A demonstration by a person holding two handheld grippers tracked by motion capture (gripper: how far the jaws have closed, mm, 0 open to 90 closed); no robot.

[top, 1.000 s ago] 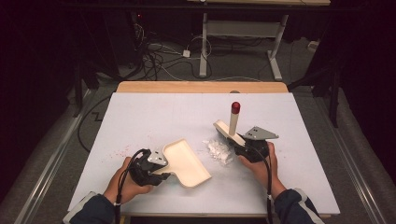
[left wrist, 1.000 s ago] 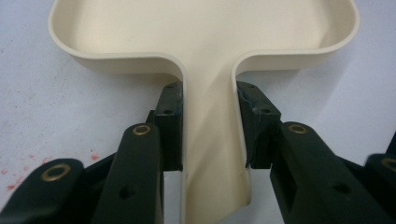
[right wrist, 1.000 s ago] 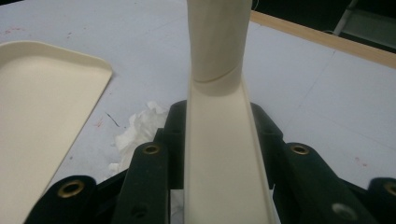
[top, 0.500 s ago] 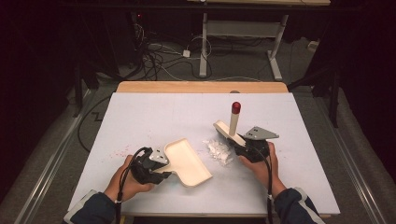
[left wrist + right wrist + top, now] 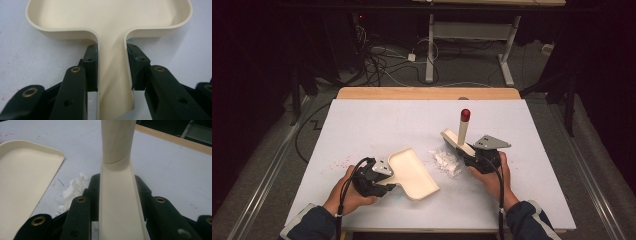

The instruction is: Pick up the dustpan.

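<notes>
A cream dustpan point(image 5: 413, 173) point(image 5: 110, 15) lies flat on the white table point(image 5: 372, 125), left of centre. My left gripper point(image 5: 386, 178) point(image 5: 111, 53) is shut on its narrow handle, one pad on each side. To the right, my right gripper point(image 5: 469, 150) point(image 5: 117, 185) is shut on a cream brush point(image 5: 462, 132) point(image 5: 120, 197) whose red-tipped handle stands upright. A small heap of white crumpled paper point(image 5: 446, 161) point(image 5: 73, 187) sits on the table between the dustpan's mouth and the brush. The dustpan point(image 5: 22, 177) also lies at the left of the right gripper view.
Faint red specks point(image 5: 343, 161) mark the table's left part. A wooden strip point(image 5: 427, 93) runs along the far edge. Beyond it, cables point(image 5: 382, 60) lie on the floor beside a desk frame point(image 5: 507, 55).
</notes>
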